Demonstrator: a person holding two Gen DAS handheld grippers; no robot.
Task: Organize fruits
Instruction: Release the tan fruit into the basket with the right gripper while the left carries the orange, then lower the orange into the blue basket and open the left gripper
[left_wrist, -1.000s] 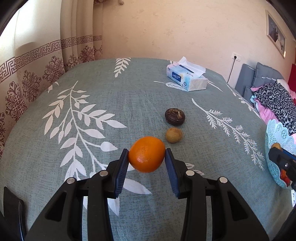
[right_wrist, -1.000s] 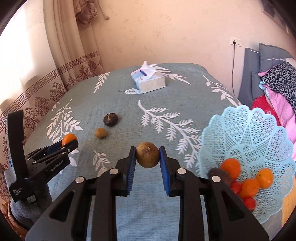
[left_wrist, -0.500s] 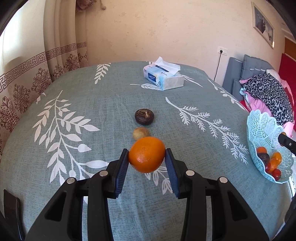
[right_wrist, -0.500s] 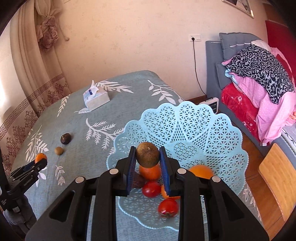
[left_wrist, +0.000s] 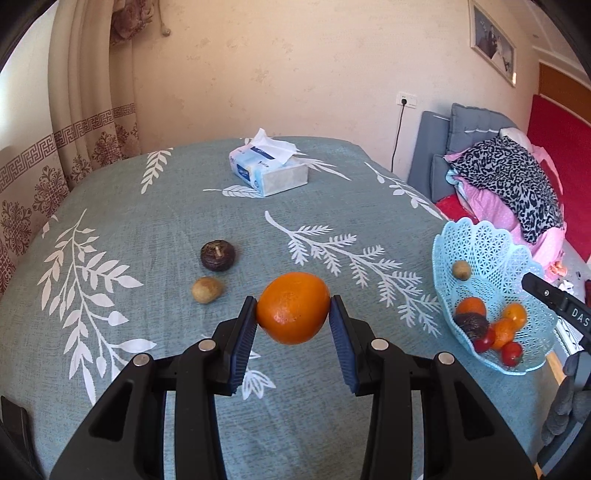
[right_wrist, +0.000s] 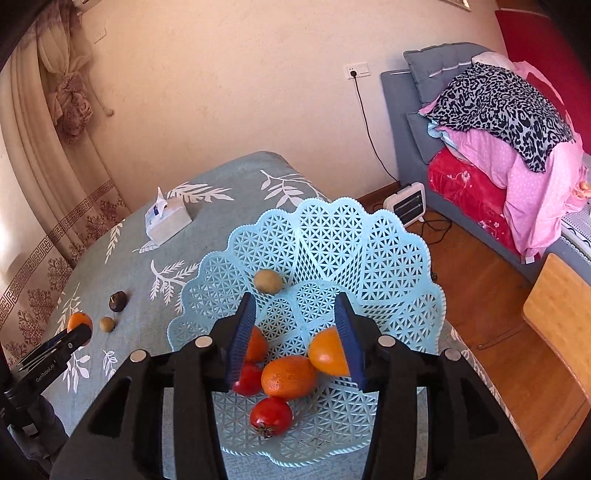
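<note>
L gripper (left_wrist: 293, 321) clamped on an orange (left_wrist: 293, 307), held above the leaf-print tablecloth (left_wrist: 147, 229). R gripper (right_wrist: 297, 334) jaws wide apart, nothing btwn them, over the blue lattice basket (right_wrist: 388, 258); brown-green fruit (right_wrist: 268, 281) lies on basket's inner wall, above oranges & tomatoes. Dark round fruit (left_wrist: 218, 255) & small tan fruit (left_wrist: 207, 290) on cloth, near each other

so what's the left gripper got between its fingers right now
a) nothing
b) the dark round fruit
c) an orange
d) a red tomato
c: in the left wrist view the left gripper is shut on the orange, held above the tablecloth, while the dark round fruit lies on the cloth beyond it.
</note>
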